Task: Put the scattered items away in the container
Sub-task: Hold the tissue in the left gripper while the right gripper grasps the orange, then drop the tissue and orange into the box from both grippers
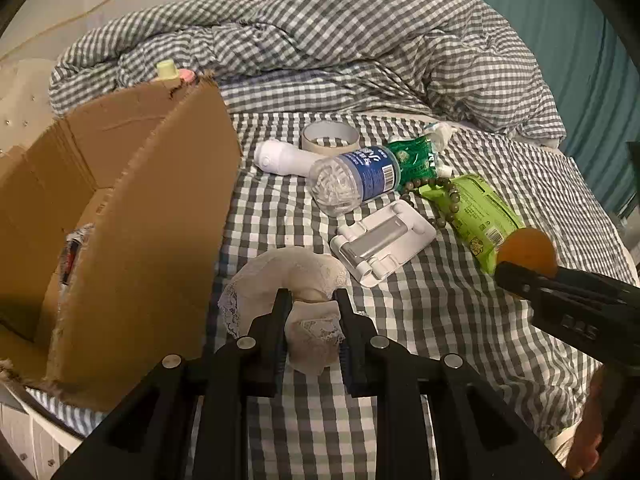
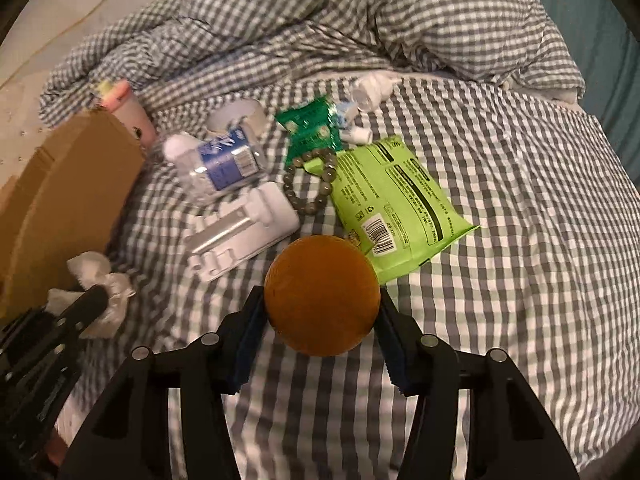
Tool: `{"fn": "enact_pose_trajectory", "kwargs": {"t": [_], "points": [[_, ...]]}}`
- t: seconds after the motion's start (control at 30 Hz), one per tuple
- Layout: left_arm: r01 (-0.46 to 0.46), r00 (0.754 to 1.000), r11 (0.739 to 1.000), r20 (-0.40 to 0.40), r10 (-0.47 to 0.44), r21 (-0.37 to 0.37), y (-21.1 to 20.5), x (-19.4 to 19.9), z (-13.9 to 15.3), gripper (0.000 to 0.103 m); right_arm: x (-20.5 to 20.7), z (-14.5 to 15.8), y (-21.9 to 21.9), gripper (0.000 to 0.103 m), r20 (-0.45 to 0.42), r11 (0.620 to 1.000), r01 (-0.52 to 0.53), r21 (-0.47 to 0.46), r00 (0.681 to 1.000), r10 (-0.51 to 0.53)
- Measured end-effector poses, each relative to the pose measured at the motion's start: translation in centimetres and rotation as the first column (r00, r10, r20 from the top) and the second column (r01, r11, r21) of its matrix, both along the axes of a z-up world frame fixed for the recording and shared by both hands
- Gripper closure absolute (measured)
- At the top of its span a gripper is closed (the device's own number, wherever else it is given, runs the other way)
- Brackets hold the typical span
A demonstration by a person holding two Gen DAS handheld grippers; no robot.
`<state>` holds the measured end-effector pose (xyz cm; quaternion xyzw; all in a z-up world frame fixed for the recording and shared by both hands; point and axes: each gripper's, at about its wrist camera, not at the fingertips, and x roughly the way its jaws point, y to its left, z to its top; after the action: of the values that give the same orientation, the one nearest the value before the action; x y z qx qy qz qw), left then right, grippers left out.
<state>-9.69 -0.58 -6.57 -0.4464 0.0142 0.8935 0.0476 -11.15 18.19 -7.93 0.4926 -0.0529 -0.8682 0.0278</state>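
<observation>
Gripping lace cloth (image 1: 308, 300) in left gripper (image 1: 310, 300), orange (image 2: 322, 294) (round) in right gripper (image 2: 320, 300)

Dim, warm indoor light, no glare; soft shadows under both views' foreground. Heavy fisheye bending with black vignette corners. Right wrist view motion-blurred, worst at the left; left wrist view sharper.

Blk grippers (image 1: 310, 300) w/ blue pads (image 2: 244, 354) (silver screws)

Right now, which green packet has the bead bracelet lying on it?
The big light-green packet. The bead bracelet overlaps its corner; the small dark-green packet sits farther back.
</observation>
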Motion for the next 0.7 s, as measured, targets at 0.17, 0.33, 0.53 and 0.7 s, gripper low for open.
{"fn": "enact_pose_trajectory", "kwargs": {"t": [0.17, 0.33, 0.53, 0.7], "points": [[0.007, 0.999, 1.0, -0.04, -0.006, 0.013, 0.1, 1.4, 2.0, 0.082, 2.3, 2.9, -0.9, 0.051, -0.052, 0.999, -0.043, -0.011, 0.998, 0.042], [0.014, 0.995, 1.0, -0.096, -0.012, 0.026, -0.5, 2.7, 5.1, 0.082, 4.5, 6.0, -2.2, 0.051, -0.108, 0.997, -0.079, -0.027, 0.991, 0.075], [-0.033, 0.981, 0.999, -0.19, 0.039, 0.035, -4.4, 3.4, 9.5, 0.082, 5.4, 9.8, -6.1, 0.05, -0.182, 0.982, -0.184, -0.051, 0.968, 0.172], [-0.159, 0.968, 0.987, -0.19, 0.161, 0.023, -10.6, 2.4, 10.7, 0.082, 4.4, 10.8, -11.7, 0.05, -0.2, 0.95, -0.301, -0.082, 0.939, 0.28]]}}
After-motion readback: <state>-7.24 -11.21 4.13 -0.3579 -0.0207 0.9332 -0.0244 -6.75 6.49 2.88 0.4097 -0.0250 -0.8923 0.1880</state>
